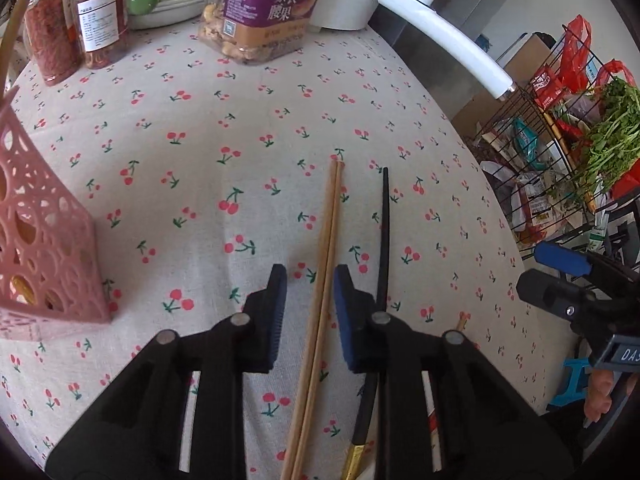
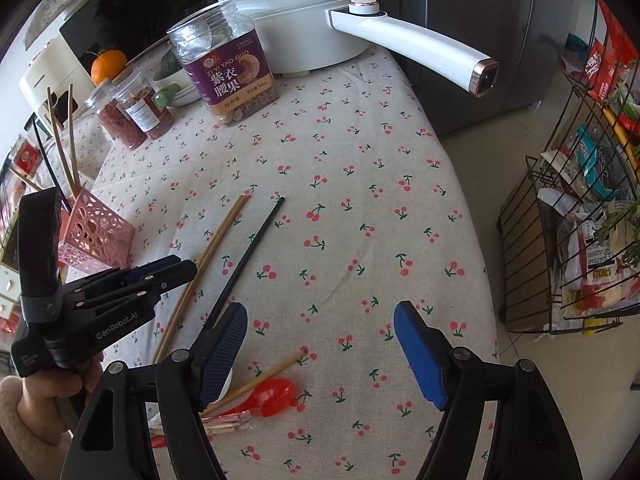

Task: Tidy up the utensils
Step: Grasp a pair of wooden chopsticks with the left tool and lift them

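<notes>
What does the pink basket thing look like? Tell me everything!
The pink holder looks like plastic, a boxy cup whose walls are cut through with round holes. It stands upright on the cherry tablecloth, towards the left side of the table, near the jars. Several thin sticks, seemingly chopsticks, already poke up out of its open top, leaning at angles. Neither gripper touches it.

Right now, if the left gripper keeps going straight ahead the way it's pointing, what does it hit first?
The left gripper is open, its fingers either side of the wooden chopstick pair. Going straight, it would likely slide along those chopsticks, then over bare tablecloth toward the cashew jar. Its height is unclear.
</notes>
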